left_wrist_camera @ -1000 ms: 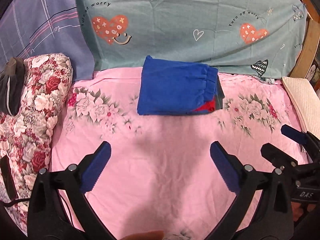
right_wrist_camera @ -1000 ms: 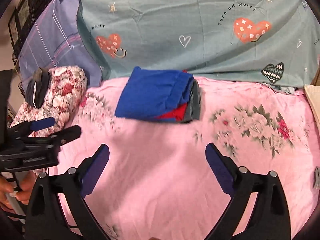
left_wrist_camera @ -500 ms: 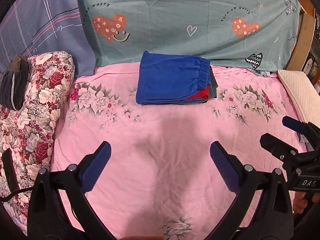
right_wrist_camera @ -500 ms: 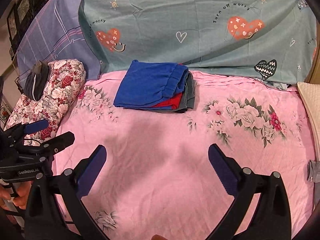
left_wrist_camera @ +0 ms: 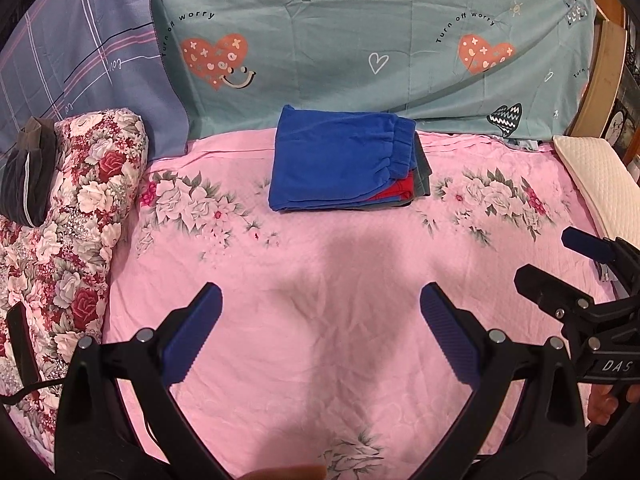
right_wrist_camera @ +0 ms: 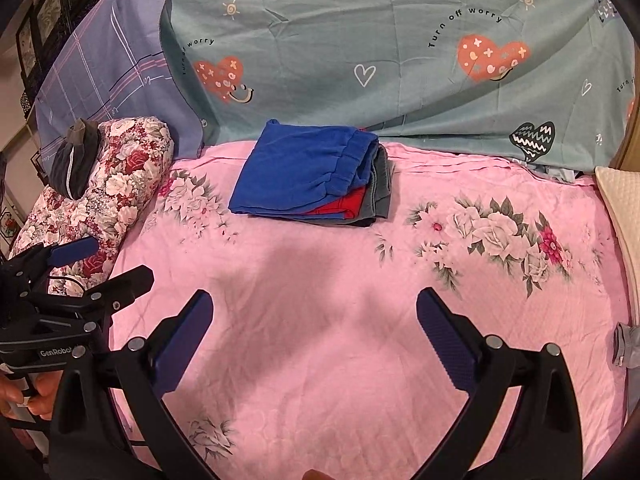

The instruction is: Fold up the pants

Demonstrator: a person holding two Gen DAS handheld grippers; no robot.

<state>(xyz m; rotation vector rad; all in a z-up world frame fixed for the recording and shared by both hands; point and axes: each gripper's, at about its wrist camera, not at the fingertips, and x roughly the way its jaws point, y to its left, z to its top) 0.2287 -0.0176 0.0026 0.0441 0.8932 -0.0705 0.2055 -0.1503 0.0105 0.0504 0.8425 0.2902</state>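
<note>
Folded blue pants (left_wrist_camera: 336,162) lie on top of a small stack with red and grey garments (left_wrist_camera: 416,178) at the far side of the pink floral bed sheet (left_wrist_camera: 320,340). The stack also shows in the right wrist view (right_wrist_camera: 304,172). My left gripper (left_wrist_camera: 320,336) is open and empty, well short of the stack above the sheet. My right gripper (right_wrist_camera: 314,338) is open and empty, also well back from the stack. Each gripper shows at the edge of the other's view, the right one (left_wrist_camera: 568,268) and the left one (right_wrist_camera: 104,264).
A teal heart-print pillow (left_wrist_camera: 360,40) and a purple plaid pillow (left_wrist_camera: 72,60) stand behind the stack. A rolled floral quilt (left_wrist_camera: 80,220) with a dark garment (left_wrist_camera: 28,168) on it lies at the left. A cream pillow (left_wrist_camera: 592,184) lies at the right.
Both grippers have pulled back from the stack, which now looks smaller and farther away. Both stay open and empty. The stack has not moved.
</note>
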